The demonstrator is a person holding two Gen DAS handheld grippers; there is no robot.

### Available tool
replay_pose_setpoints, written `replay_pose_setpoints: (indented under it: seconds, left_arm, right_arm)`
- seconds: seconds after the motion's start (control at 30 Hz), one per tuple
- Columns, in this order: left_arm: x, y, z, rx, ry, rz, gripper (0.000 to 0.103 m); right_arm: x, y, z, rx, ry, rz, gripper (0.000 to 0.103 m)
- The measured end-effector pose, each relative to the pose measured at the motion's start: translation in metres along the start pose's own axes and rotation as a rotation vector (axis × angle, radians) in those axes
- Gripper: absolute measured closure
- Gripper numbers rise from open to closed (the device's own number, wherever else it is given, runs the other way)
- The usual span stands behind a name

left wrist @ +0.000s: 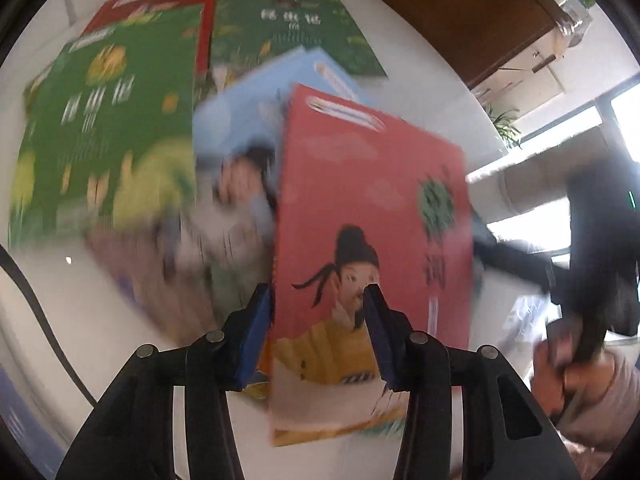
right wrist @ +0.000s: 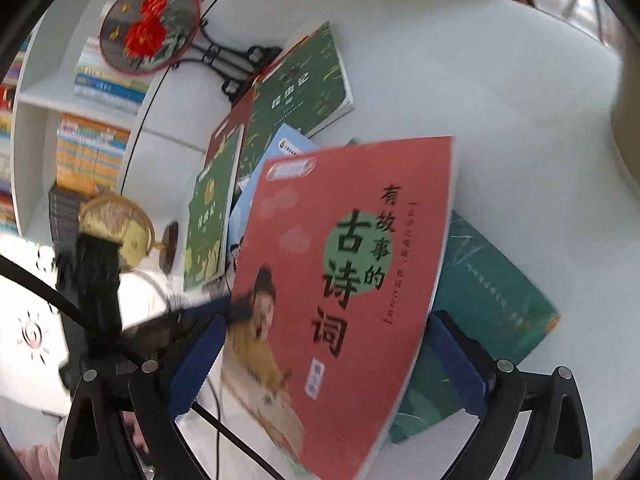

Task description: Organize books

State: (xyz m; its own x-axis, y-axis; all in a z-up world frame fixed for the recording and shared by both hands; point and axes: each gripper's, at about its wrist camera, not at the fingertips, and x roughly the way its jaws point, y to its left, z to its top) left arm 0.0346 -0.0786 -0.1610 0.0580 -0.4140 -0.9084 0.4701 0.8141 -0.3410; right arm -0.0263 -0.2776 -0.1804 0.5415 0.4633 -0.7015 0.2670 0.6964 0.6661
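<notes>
My left gripper (left wrist: 318, 304) is clenched on the red poetry book (left wrist: 372, 216), lifting it tilted above the counter (left wrist: 420, 52). My right gripper (right wrist: 324, 344) gapes wide, its pads apart. Behind, from 10 to 12 o'clock, green books (left wrist: 108, 120) sprawl overlapping.

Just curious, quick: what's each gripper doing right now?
Left gripper: shut on the red book.
Right gripper: open, fingers either side of the same book, not clamping.
</notes>
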Motion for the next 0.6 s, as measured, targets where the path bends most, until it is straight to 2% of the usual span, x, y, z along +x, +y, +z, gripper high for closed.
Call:
replay_pose_setpoints:
  seconds: [0.1, 0.17, 0.27, 0.33, 0.43, 0.53, 0.6]
  left_arm:
    - [-0.010, 0.008, -0.036, -0.129, -0.052, 0.033, 0.061]
    - [-0.019, 0.020, -0.052, -0.232, -0.091, 0.061, 0.061]
    - [-0.020, 0.033, -0.061, -0.322, -0.083, 0.085, 0.058]
    - [-0.022, 0.045, -0.063, -0.336, -0.083, 0.066, 0.058]
    - [-0.021, 0.042, -0.069, -0.334, -0.090, 0.042, 0.058]
    - [-0.022, 0.053, -0.077, -0.408, -0.097, -0.026, 0.066]
    - [-0.024, 0.061, -0.079, -0.433, -0.095, -0.024, 0.067]
  right_arm:
    - [0.008, 0.006, 0.004, -0.063, 0.047, 0.021, 0.000]
    - [0.017, 0.014, 0.005, -0.088, 0.092, 0.082, 0.000]
    - [0.029, 0.023, -0.001, -0.126, 0.185, 0.177, 0.001]
    - [0.029, 0.020, -0.005, -0.099, 0.214, 0.183, 0.001]
    - [0.024, 0.010, -0.015, -0.090, 0.214, 0.183, 0.003]
    - [0.023, 0.012, -0.021, -0.108, 0.194, 0.178, 0.000]
    - [0.028, 0.020, -0.022, -0.132, 0.196, 0.175, 0.000]
